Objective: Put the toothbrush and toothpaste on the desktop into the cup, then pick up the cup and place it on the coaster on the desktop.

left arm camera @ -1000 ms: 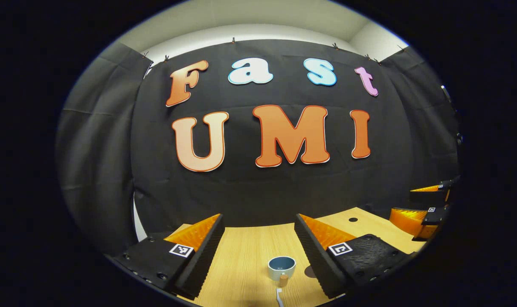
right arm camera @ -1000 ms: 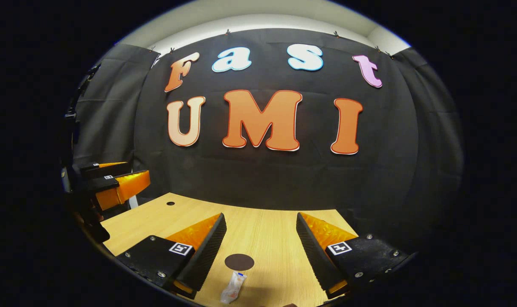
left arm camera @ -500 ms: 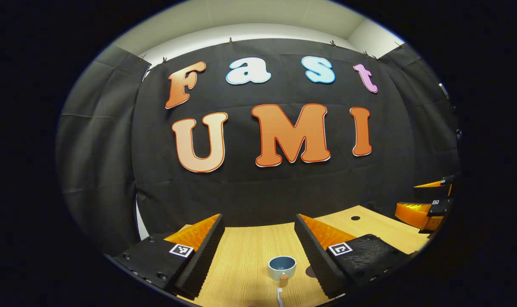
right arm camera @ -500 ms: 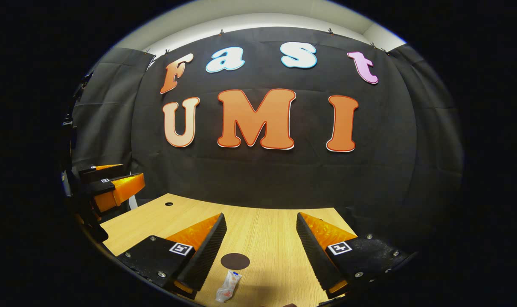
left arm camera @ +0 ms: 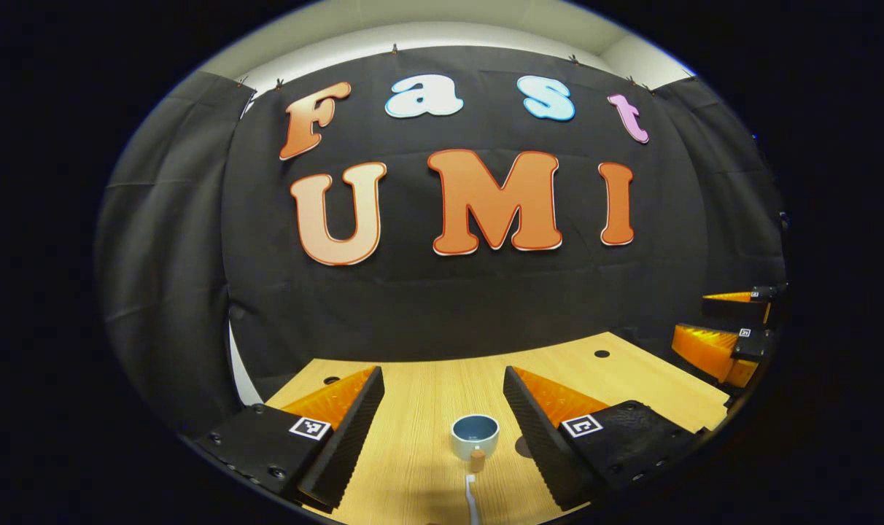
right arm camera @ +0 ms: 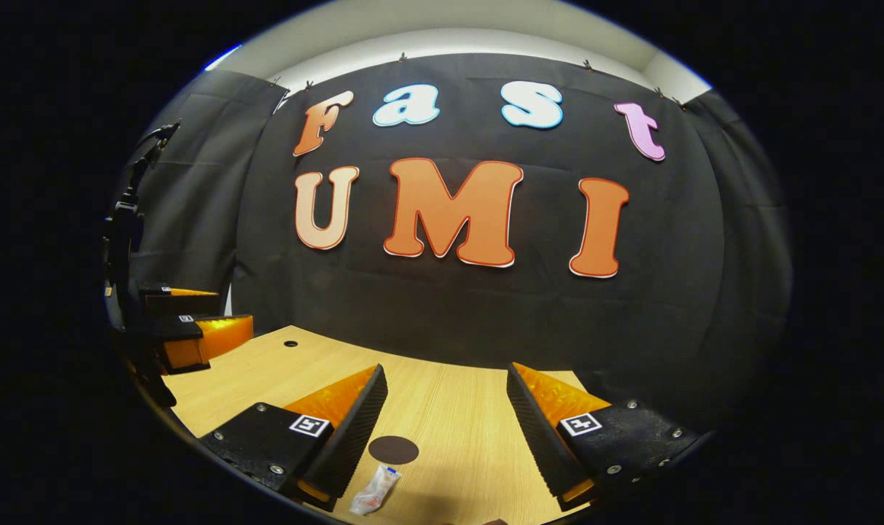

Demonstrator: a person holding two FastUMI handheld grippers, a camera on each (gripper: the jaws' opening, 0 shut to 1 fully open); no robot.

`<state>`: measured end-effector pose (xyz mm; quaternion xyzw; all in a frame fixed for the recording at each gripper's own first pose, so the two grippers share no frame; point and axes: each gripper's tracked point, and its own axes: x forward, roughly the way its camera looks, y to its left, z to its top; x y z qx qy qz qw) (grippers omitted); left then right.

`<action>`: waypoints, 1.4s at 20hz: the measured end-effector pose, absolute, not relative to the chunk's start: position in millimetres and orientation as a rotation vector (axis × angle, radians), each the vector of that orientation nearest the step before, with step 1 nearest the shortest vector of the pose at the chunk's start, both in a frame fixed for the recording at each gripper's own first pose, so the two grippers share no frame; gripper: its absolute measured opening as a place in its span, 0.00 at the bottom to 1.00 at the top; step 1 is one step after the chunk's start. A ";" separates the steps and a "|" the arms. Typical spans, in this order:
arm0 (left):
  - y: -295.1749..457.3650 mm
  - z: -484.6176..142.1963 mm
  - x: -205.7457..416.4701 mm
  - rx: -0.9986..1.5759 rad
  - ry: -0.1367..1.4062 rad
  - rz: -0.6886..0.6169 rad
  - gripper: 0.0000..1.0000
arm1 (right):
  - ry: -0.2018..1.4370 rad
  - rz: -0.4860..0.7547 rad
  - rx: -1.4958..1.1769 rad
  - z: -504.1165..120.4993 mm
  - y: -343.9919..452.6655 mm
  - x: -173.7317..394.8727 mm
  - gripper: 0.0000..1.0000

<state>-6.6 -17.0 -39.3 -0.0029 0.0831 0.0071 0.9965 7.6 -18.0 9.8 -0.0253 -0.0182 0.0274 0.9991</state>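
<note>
the left gripper (left arm camera: pixel 442 430) is held above the light wooden worktop (left arm camera: pixel 420 437), its jaws spread wide with nothing between them. in the left gripper view, a small cup (left arm camera: pixel 475 436) with a pale outer wall and a blue inside is seen standing upright on the worktop, framed between the two fingers. just in front of the cup, on the near side, a small tan cork-like piece (left arm camera: pixel 477 459) is seen, and a white toothbrush (left arm camera: pixel 471 496) is laid along the wood beyond it towards the camera; whether the tan piece belongs to the toothbrush cannot be told. a dark round coaster (left arm camera: pixel 522 446) is partly hidden behind the right finger, just beside the cup. the right gripper (left arm camera: pixel 726 332) is seen far off at the right edge of this view, over the worktop's corner.

in the right gripper view, the right gripper (right arm camera: pixel 446 430) is likewise held over the worktop (right arm camera: pixel 456 423) with its jaws wide apart and empty. the coaster (right arm camera: pixel 393 450) is seen flat on the wood close to the left finger. a small toothpaste tube (right arm camera: pixel 375 491), pale with red marks, is laid near the coaster on the camera's side, apart from it. the left gripper (right arm camera: pixel 187 328) is seen at the far left edge. two small dark holes are found in the worktop near its back edge.
</note>
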 end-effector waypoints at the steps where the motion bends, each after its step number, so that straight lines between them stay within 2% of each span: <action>1: -17.7 -45.6 -6.7 -0.007 0.184 0.016 0.99 | -0.039 0.066 -0.050 10.3 -15.1 9.1 0.99; 7: -26.4 -99.7 -9.2 -0.060 0.377 0.009 0.99 | -0.017 0.102 -0.062 -1.7 -14.0 13.6 0.99; 19: -37.8 -235.6 -15.7 -0.064 0.829 -0.121 0.99 | 0.107 0.035 -0.085 -41.4 -0.3 31.0 0.99; 28: -34.8 -269.6 -47.3 -0.109 1.064 -0.153 0.99 | 0.304 0.052 -0.068 -97.3 18.2 36.5 0.99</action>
